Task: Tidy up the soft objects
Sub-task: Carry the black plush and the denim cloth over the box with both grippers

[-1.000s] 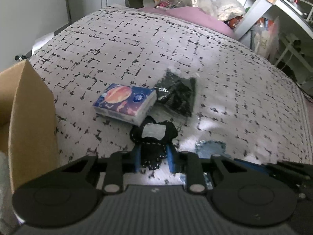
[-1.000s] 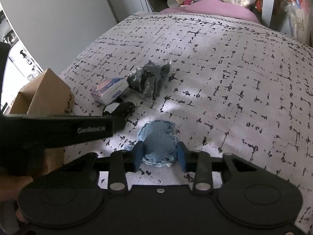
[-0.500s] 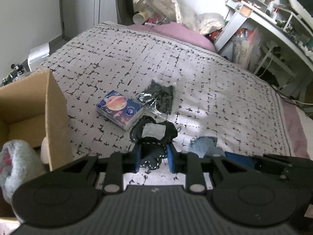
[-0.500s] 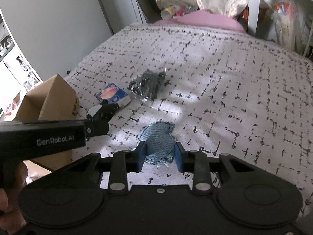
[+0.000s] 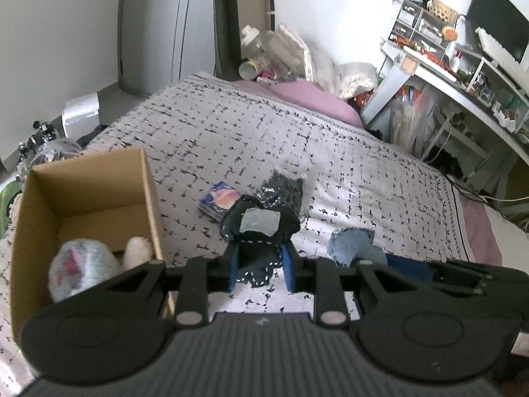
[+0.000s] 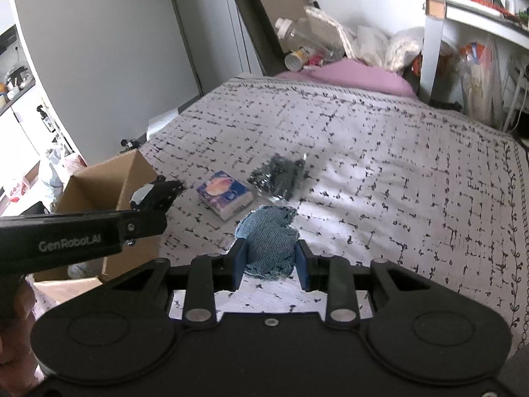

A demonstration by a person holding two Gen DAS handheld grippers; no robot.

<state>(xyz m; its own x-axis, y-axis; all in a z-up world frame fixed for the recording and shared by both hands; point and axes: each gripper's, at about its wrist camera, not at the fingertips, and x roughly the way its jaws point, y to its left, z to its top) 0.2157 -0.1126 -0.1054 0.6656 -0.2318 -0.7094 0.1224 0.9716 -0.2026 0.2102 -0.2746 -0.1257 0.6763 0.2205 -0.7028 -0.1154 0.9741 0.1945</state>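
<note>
Above the bed (image 5: 347, 152), the left gripper (image 5: 261, 266) pinches a black stitched pouch (image 5: 259, 228) right of the cardboard box (image 5: 89, 185), while the right gripper (image 6: 269, 264) pinches a blue denim piece (image 6: 267, 236).

Both wrist cams ride behind claws, angled down, well above bed (image 5: 330, 152); share tissue pack (image 6: 224, 196).

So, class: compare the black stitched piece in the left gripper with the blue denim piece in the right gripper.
The black stitched piece has white stitching and a grey patch; the blue denim piece is plain, with frayed edges. Both are soft, each pinched between a gripper's fingers and lifted above the bed.
</note>
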